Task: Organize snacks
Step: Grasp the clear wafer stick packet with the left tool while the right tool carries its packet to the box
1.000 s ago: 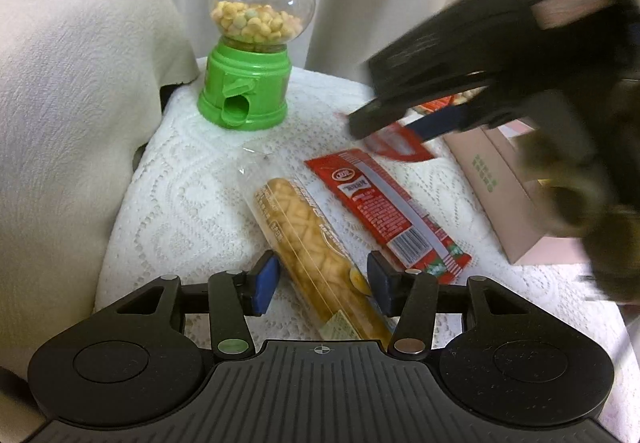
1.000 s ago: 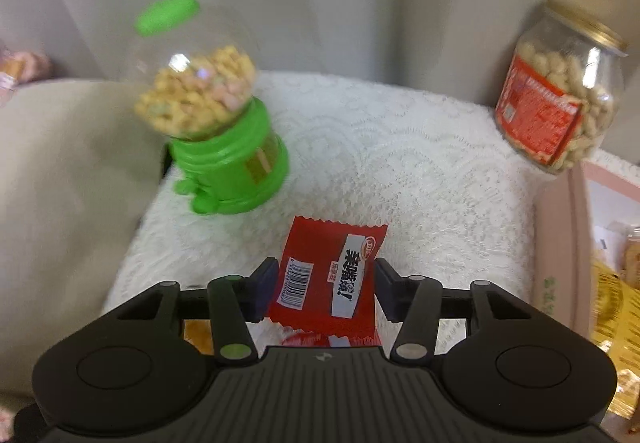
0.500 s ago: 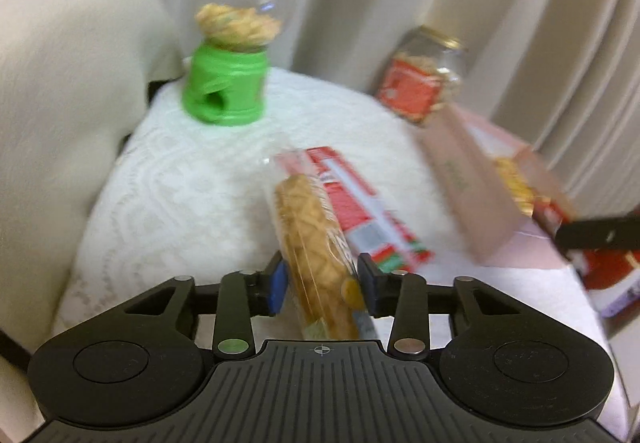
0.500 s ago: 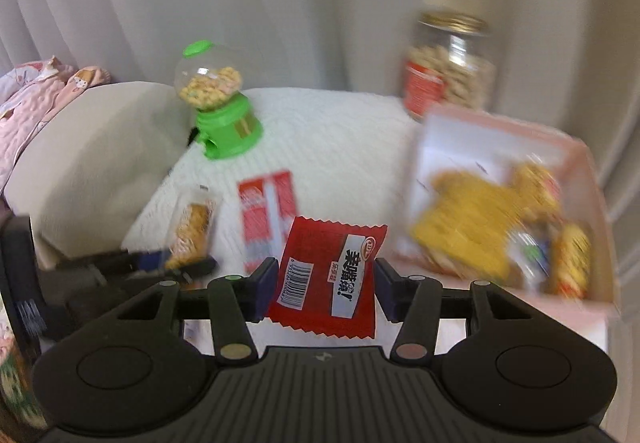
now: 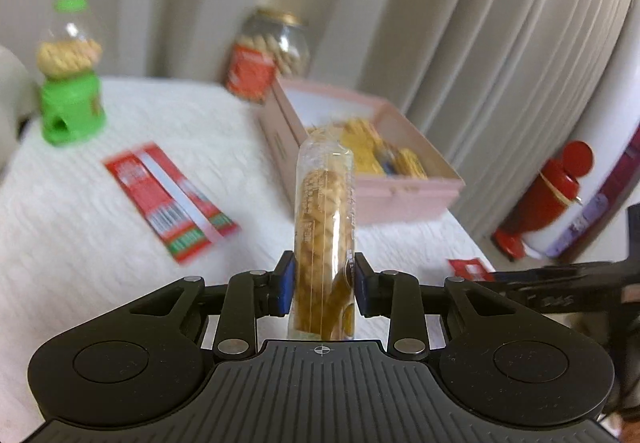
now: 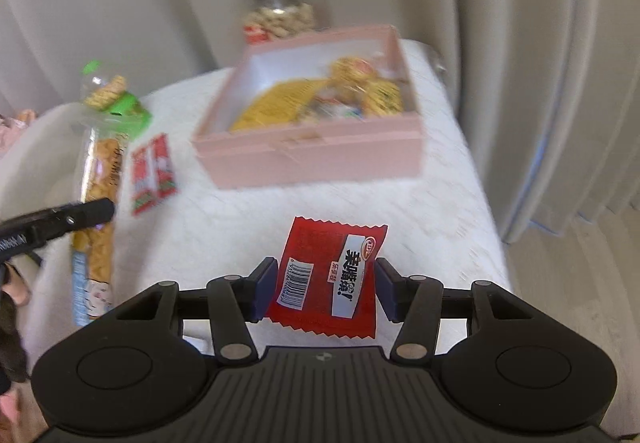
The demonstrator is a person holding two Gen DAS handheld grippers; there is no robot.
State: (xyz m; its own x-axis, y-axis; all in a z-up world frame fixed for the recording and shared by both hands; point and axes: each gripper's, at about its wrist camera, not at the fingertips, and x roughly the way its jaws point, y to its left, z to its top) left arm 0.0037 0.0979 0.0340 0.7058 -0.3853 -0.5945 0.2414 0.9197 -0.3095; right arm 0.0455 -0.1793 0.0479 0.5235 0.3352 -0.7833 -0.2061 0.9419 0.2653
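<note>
A long clear pack of biscuit sticks [image 5: 324, 203] stands lifted off the table between the blue pads of my left gripper [image 5: 322, 275], whose jaws are closing on it. The same pack [image 6: 100, 171] shows at the left of the right wrist view, with a left finger [image 6: 60, 221] across it. My right gripper [image 6: 326, 277] is shut on a small red snack packet [image 6: 320, 243] held above the white cloth. The pink box [image 6: 312, 155], with several yellow snack packs inside, lies ahead of both grippers. A long red packet [image 5: 168, 195] lies flat on the cloth.
A green candy dispenser [image 5: 70, 99] stands at the table's far left, and a glass jar [image 5: 268, 55] of snacks stands behind the pink box [image 5: 404, 199]. Curtains hang behind the table. A red object [image 5: 556, 195] stands on the floor beyond the right edge.
My left gripper closed on the biscuit pack, lifted it from the cloth and swung right toward the box. My right gripper carried the red packet right and back to the table's near edge.
</note>
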